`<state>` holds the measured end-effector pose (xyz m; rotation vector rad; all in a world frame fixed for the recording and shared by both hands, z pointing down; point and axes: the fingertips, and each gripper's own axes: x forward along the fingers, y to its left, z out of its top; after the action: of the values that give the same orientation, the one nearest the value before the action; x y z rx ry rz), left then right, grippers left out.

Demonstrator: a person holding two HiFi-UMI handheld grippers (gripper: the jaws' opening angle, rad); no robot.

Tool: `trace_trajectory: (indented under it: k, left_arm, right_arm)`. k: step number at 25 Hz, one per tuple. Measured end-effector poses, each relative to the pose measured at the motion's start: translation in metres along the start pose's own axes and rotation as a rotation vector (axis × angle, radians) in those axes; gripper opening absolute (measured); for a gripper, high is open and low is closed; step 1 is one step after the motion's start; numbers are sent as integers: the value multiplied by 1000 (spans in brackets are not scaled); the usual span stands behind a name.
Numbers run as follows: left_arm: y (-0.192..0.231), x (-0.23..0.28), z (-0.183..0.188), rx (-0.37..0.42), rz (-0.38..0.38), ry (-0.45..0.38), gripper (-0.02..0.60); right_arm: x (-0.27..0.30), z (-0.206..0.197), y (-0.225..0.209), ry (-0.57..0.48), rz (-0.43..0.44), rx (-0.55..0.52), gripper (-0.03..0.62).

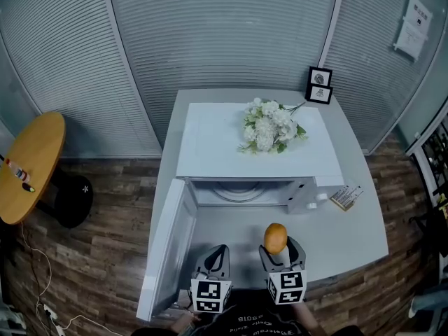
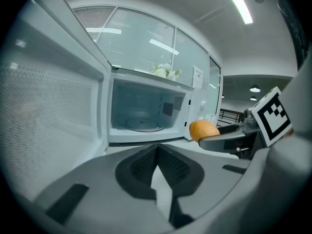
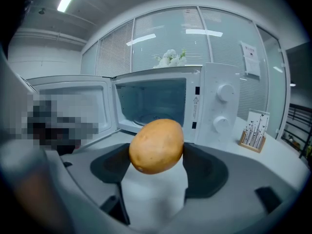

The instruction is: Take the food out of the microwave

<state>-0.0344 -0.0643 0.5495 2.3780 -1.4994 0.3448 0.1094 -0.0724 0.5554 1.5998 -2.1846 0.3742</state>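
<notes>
Microwave [image 1: 210, 138] dead centre in the head view, sitting on the pale worktop [image 1: 353, 240], and its door [image 1: 168, 247] is swung wide open toward the lower left of the frame. Look into the left gripper view and the glass turntable [image 2: 141, 125] shows inside the lit cavity.

And there's the food [image 3: 157, 146], a round orange-brown lump (potato or bun, hard to call). It is outside the microwave, just in front of the opening, at the lower centre of the head view. The right hand-held gripper [image 1: 276, 249] has it clamped, one dark jaw pressed against each side, and it appears lifted off the worktop.

The left hand-held gripper [image 1: 213, 252] is just beside it on the left, close to the open door. Its jaws are pressed together, pad against pad.

A bunch of white flowers [image 1: 269, 126] lies on top of the microwave toward the upper right. Two small black picture frames [image 1: 320, 85] stand at the worktop's far edge behind it. A little card holder [image 1: 346, 197] sits on the worktop just right of the control panel. A round wooden table [image 1: 28, 163] stands at the left edge of the frame, well apart from everything.
</notes>
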Motion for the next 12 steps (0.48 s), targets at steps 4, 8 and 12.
trace_trajectory:
  k: [4, 8, 12]
  left_arm:
    - [-8, 4, 1, 14, -20, 5, 8]
    - [-6, 6, 1, 10, -18, 6, 8]
    - [-3, 7, 0, 6, -11, 10, 8]
  right_arm:
    - [-1, -2, -2, 6, 6, 10, 341]
    - [0, -4, -3, 12, 2, 6, 339]
    - [1, -5, -1, 15, 7, 5, 339]
